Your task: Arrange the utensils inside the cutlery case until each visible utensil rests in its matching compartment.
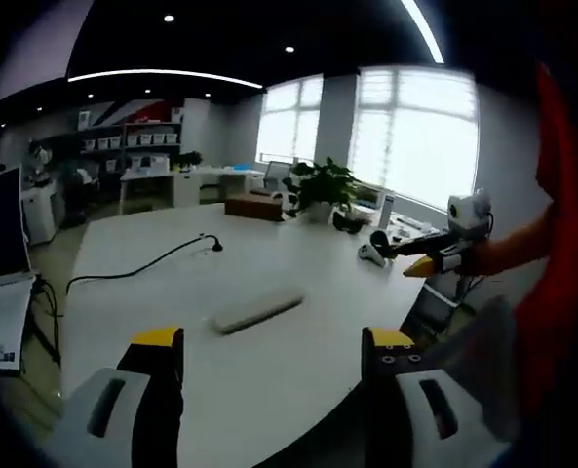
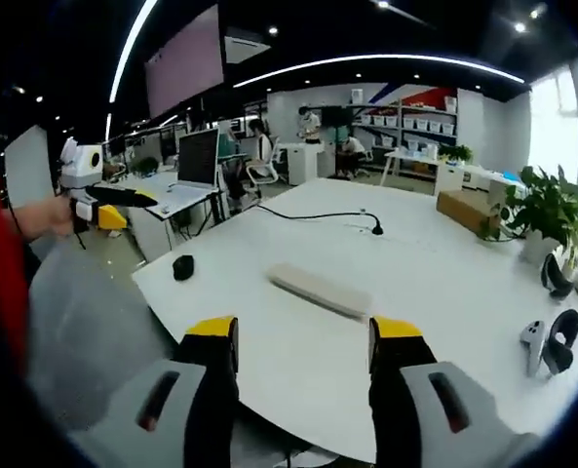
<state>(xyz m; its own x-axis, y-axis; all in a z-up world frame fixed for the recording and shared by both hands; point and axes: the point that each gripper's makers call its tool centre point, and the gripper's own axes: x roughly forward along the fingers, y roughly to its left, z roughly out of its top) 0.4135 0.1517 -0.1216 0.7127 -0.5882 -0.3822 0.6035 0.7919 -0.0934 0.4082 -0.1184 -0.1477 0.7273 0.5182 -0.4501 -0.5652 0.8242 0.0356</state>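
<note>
The left gripper (image 1: 274, 356) is hanging over the near edge of a large white table (image 1: 269, 390), and its two yellow-tipped jaws are standing apart with nothing between them. Ahead of these jaws, near the middle of the table, a long pale case (image 1: 256, 311) is lying flat and closed; no utensils are showing on or beside it. A black cable (image 1: 137, 265) is running across the table behind the case. A brown box (image 1: 253, 206) and a potted plant (image 1: 323, 187) are sitting at the far end. The right gripper (image 1: 417, 265) is coming into the left gripper view from the right, held up beside the table by an arm in an orange sleeve (image 1: 508, 249); from this side it is not clear how its jaws are standing.

In the right gripper view, the right gripper (image 2: 304, 346) is also holding its jaws wide apart and empty, above the table (image 2: 298, 380). The case (image 2: 320, 290) is lying just beyond them. A small black object (image 2: 182, 267) is resting near the table's left edge, well apart from the case. The cable (image 2: 318, 216) is lying farther back. The plant (image 2: 545, 210) and the box (image 2: 464, 212) are standing at the right. The left gripper (image 2: 94, 200) is showing at the left, off the table.
</note>
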